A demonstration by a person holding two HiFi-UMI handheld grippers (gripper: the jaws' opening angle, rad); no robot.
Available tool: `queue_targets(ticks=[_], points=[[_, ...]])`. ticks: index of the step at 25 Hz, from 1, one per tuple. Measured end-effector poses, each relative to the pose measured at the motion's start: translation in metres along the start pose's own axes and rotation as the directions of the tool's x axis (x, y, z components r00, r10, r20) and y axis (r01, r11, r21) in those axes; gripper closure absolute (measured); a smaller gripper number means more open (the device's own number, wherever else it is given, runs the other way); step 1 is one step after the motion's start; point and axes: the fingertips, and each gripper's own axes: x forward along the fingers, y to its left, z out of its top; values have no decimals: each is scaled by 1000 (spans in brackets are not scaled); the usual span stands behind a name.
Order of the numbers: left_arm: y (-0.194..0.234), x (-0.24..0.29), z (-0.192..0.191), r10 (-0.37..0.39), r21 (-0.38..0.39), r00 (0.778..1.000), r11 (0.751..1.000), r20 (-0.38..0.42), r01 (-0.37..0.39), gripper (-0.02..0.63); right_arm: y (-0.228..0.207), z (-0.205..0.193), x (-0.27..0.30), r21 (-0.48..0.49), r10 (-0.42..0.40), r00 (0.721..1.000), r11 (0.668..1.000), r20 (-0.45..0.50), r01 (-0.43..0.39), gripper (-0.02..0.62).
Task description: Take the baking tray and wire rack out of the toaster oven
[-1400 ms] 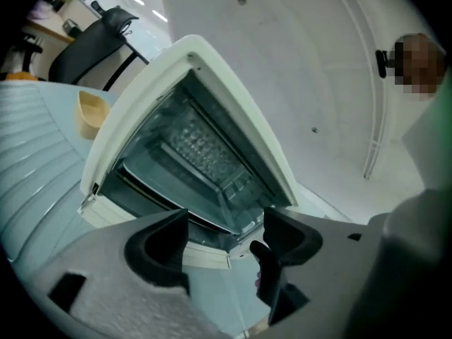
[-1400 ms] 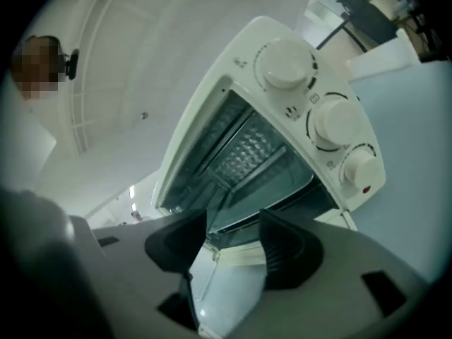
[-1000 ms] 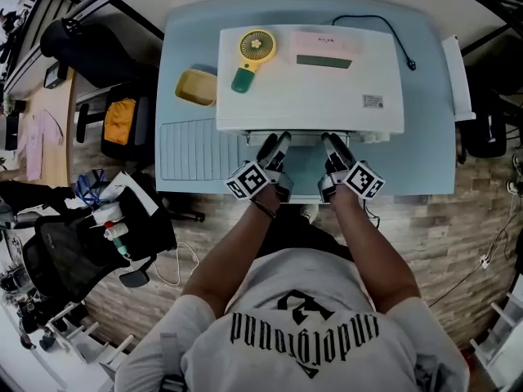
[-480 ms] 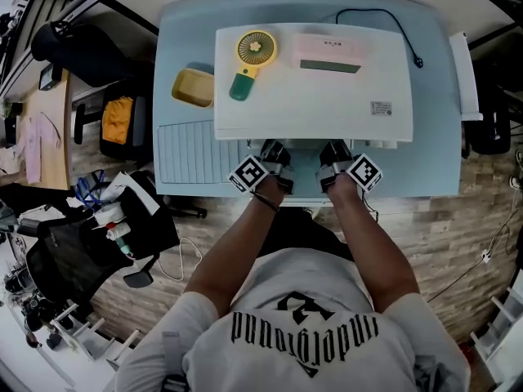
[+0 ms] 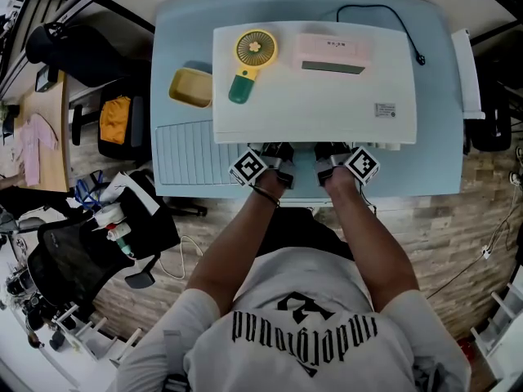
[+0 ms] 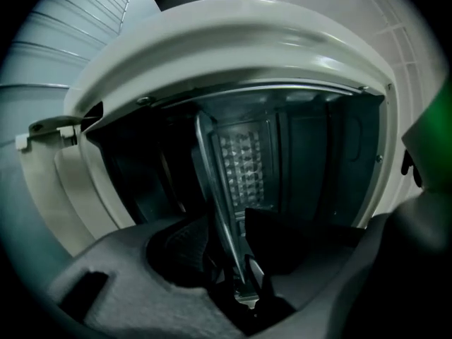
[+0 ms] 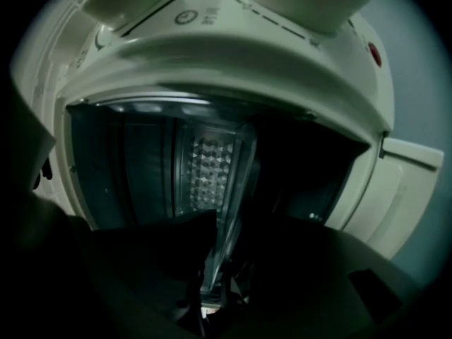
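A white toaster oven stands on the light-blue table with its mouth towards me. Both grippers reach level into its dark cavity. The baking tray, metal with an embossed diamond pattern, shows edge-on in both gripper views. My left gripper has just been closing and its pads now sit on the tray's front rim. My right gripper has closed likewise on the same rim, further right. In the head view only the marker cubes and wrists of the left gripper and right gripper show. I cannot make out the wire rack.
The dropped oven door lies beside the jaws. On the oven top rest a yellow hand fan and a pink box. A yellow dish and a ribbed mat sit at the left. A black cord runs behind.
Both grippers have moved forward into the oven mouth, so their fingers are now hidden under its top edge. Both pairs of jaws have narrowed onto the tray rim.
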Motion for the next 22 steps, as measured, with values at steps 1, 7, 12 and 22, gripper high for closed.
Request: queue_targets(ticks=[1,7,12,22], points=[[5,-1,0,22,9,1000,1000,-8,-22,467,-4,-1,-1,6,-27,1000,1000,-1,27,474],[11,-3,0,53,28,998,998,-16,-53,514,-5,-4,-1,67,-22,1000,997,6,21,505],[12,-10,-4,64,21,998,998,-20,-64,520,-5,-7,-8,43,-34,999,999,-9,34,508],[10,-50,-26,91,28,995,996,-44,-90,523,-4,-31,-45,70,-18,998,997,-60,22,508]])
